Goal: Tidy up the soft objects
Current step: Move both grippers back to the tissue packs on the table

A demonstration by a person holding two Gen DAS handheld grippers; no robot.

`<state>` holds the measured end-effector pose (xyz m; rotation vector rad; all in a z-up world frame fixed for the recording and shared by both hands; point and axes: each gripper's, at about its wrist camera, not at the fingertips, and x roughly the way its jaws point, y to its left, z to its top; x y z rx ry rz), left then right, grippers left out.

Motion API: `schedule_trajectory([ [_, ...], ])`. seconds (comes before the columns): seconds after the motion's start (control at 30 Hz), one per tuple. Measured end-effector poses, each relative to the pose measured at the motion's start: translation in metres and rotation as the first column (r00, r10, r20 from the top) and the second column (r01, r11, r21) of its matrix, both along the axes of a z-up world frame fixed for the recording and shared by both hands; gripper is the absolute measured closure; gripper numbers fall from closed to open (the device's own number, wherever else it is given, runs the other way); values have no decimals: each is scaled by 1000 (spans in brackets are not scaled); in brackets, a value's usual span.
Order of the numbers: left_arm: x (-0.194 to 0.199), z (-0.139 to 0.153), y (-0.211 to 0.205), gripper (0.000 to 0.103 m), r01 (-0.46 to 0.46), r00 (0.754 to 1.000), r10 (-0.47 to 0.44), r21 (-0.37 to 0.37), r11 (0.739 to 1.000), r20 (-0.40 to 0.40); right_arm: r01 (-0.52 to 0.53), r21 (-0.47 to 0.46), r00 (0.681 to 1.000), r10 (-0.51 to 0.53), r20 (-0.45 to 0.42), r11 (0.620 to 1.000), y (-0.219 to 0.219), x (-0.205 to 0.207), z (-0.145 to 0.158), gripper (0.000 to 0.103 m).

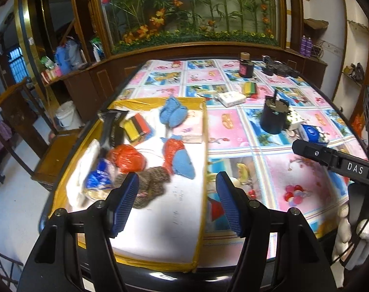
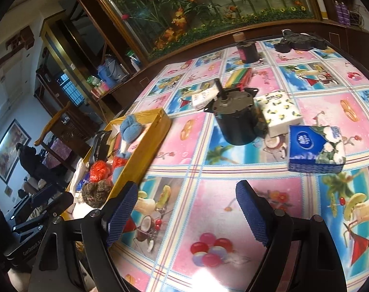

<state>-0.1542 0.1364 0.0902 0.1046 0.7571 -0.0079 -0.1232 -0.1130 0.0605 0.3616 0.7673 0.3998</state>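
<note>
A shallow yellow-edged box (image 1: 205,131) lies on the table's left side, also in the right wrist view (image 2: 145,146). It holds soft things: a blue knit piece (image 1: 172,114), a brown knit piece (image 1: 150,185), red mesh bundles (image 1: 128,158) and a striped sponge (image 1: 138,126). My left gripper (image 1: 177,204) is open and empty above the box's near end. My right gripper (image 2: 187,214) is open and empty over the bare tablecloth. A blue tissue pack (image 2: 315,148), a lemon-print tissue pack (image 2: 279,114) and a striped sponge (image 2: 240,76) lie on the table.
A black cylindrical motor (image 2: 235,121) stands mid-table beside the tissue packs. A dark jar (image 2: 247,48) and black gear (image 2: 301,40) sit at the far edge. A white packet (image 1: 232,98) lies mid-table. A wooden chair (image 1: 26,131) stands left of the table.
</note>
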Motion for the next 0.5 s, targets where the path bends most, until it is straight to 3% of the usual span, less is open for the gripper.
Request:
schedule_trajectory([
  [0.13,1,-3,-10,37,61,998,-63,-65,996,-31,71,-4,997,-71,16,997,-40,-8,2,20],
  [0.2,4,-10,-22,31,107,991,-114,-108,988,-63,135,-4,991,-135,10,991,-71,-13,1,19],
  [0.33,14,-28,-54,31,206,963,-236,-206,957,-134,270,-5,962,-270,-41,963,-128,-23,-9,17],
  [0.5,25,-56,-86,31,255,927,-307,-236,938,-217,339,20,935,-334,-117,941,-160,-28,-23,17],
])
